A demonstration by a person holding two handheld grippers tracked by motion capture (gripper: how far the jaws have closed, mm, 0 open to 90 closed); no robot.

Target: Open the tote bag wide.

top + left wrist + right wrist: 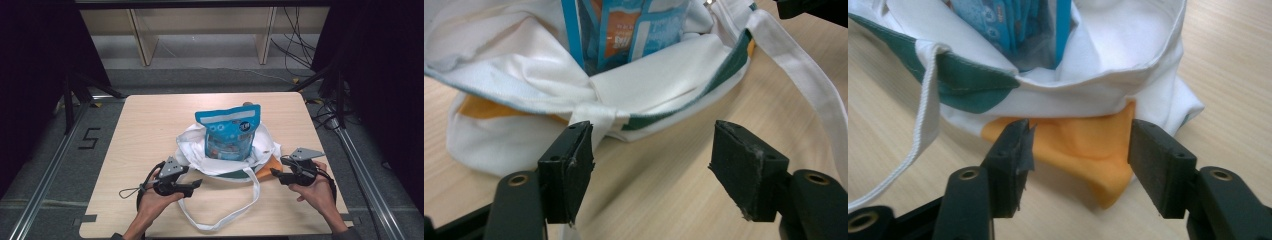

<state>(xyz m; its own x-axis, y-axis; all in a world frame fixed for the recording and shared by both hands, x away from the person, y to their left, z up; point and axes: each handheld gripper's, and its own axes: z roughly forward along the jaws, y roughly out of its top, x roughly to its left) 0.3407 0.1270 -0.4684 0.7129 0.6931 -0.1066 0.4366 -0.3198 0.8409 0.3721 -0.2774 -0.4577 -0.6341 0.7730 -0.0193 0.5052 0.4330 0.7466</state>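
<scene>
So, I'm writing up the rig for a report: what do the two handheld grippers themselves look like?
Both are black. The left gripper and right gripper each carry a grey three-cornered plate on top, and a thin black cable trails from each. Up close, each has two blocky black jaws with worn, frayed pad edges, mounted on arms with round brass-coloured holes. The person's forearms are bare up to the bottom edge of the high view.
</scene>
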